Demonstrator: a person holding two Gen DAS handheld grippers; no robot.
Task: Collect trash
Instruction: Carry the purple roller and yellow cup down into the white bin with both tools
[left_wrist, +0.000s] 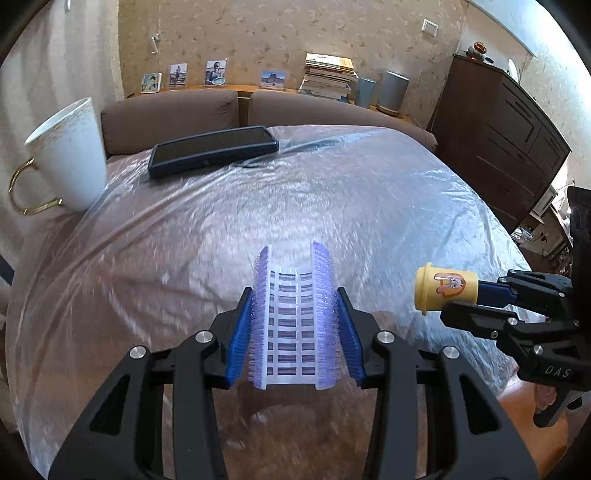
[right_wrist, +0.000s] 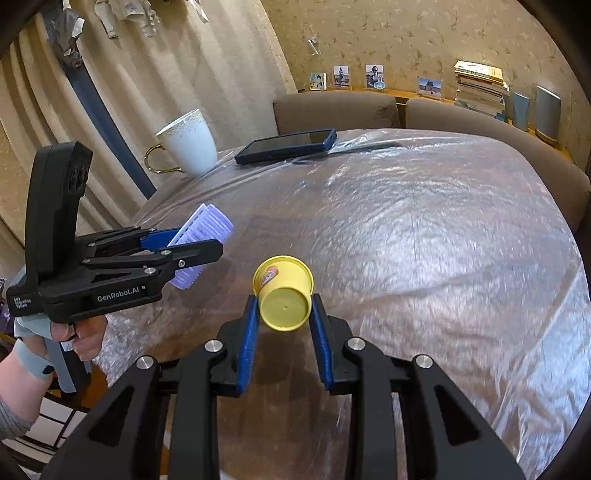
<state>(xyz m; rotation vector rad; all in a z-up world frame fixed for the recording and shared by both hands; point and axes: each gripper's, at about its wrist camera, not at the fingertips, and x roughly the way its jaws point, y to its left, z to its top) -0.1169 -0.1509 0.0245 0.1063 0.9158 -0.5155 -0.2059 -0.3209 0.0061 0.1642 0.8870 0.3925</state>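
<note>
My left gripper (left_wrist: 295, 325) is shut on a purple and white hair roller (left_wrist: 293, 317) and holds it above the plastic-covered table (left_wrist: 332, 192). It also shows in the right wrist view (right_wrist: 199, 254) at the left, with the roller (right_wrist: 207, 225) between its fingers. My right gripper (right_wrist: 284, 325) is shut on a small yellow plastic cup (right_wrist: 284, 295), bottom toward the camera, above the table. In the left wrist view the right gripper (left_wrist: 480, 299) comes in from the right with the yellow cup (left_wrist: 445, 288), which carries a cartoon sticker.
A white mug with a gold handle (left_wrist: 66, 155) stands at the table's far left edge. A dark phone (left_wrist: 212, 149) lies at the far side. Brown sofa cushions (left_wrist: 170, 114), a shelf with books (left_wrist: 328, 77) and a dark cabinet (left_wrist: 509, 140) stand behind.
</note>
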